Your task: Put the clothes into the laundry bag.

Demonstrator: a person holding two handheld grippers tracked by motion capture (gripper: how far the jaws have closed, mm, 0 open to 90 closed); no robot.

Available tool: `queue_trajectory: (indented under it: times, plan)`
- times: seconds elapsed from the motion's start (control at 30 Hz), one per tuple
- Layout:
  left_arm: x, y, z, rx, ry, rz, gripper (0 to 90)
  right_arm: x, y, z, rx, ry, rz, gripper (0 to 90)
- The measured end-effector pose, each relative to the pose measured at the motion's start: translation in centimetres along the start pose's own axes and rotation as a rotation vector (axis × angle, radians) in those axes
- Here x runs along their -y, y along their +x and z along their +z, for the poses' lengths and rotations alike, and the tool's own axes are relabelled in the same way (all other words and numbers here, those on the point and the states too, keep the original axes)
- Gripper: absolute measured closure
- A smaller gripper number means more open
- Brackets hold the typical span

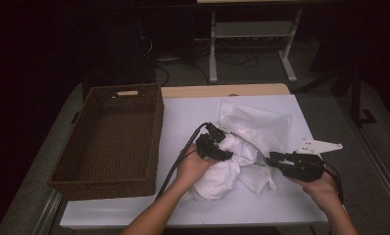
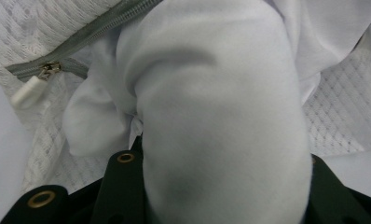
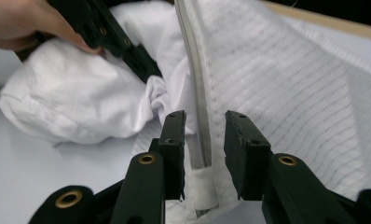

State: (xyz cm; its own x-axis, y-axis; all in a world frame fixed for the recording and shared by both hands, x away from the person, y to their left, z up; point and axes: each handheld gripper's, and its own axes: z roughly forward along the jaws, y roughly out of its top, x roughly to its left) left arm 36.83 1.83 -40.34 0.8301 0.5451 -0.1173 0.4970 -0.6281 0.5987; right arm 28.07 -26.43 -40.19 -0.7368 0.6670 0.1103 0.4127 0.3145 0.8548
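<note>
A bunched white garment [image 1: 217,174] lies on the white table cover beside a white mesh bag [image 1: 256,122] with a grey zipper. My left gripper [image 1: 226,154] is shut on a thick fold of that garment [image 2: 221,116], which bulges up between its jaws. The zipper [image 2: 81,42] and its white pull [image 2: 27,91] lie behind the fold. My right gripper [image 3: 204,135] stands at the bag's edge with its jaws on either side of the zipper band [image 3: 197,93], gaps showing on both sides. The mesh bag [image 3: 291,79] rises to its right, and the left gripper [image 3: 146,70] pinches cloth farther off.
A dark brown wicker basket [image 1: 156,142] stands at the left of the table, with nothing in it. The white cover [image 1: 183,117] lies bare between basket and garment. A wooden table edge [image 1: 222,90] runs along the back, and desk legs and cables stand on the dark floor beyond.
</note>
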Motion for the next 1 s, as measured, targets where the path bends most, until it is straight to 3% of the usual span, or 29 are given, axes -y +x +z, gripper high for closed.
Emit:
queue_trajectory:
  times: [0.2,0.37,0.57,1.0]
  plan:
    - [0.1,0.1,0.5,-0.002,0.005,-0.002,56.8,0.1,0.2,2.1,0.034,0.066,-0.04,64.5]
    - [0.1,0.0,0.5,-0.004,0.001,-0.002,56.8,0.2,0.1,3.2,0.074,0.098,-0.062,80.6]
    - [0.1,0.1,0.4,-0.003,-0.002,-0.005,56.8,0.0,0.4,2.6,0.071,0.079,-0.068,86.4]
    - [-1.4,-0.4,0.2,-0.013,-0.026,-0.007,56.9,-0.6,1.5,1.6,0.013,0.008,-0.076,87.0]
